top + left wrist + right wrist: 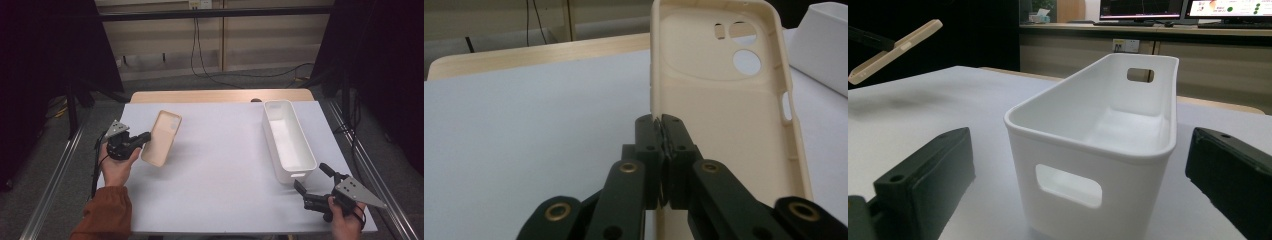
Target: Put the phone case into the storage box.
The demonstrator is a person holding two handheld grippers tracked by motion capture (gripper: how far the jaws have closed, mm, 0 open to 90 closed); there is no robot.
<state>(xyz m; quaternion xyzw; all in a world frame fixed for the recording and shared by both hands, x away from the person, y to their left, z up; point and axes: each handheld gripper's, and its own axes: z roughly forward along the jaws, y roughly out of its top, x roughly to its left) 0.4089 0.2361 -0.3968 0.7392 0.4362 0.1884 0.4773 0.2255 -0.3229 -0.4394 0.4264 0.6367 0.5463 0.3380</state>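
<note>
My right gripper (306, 192) sits nearest, at the near right corner of the table (225, 170), held low in my right hand (345, 220). Its jaws stand wide apart with nothing between them, and they face the near end of the white bin (289, 142).

My left gripper (145, 136) has its jaws pinched tight on the long edge of the phone case (161, 138). In the left gripper view the pads meet on the thin side wall of the case (724, 100), whose open inside faces the camera, camera cut-outs at the far end. The case is beige and sits at the left of the table, held clear of the surface and tilted; the right gripper view shows it (895, 50) raised in the air with a faint shadow on the tabletop beneath.

The bin lies lengthwise along the right side, well apart from the case. It is empty, with a handle slot in each end wall. My left hand (119, 165) comes in from the near left edge, in an orange-brown sleeve (102, 215).
</note>
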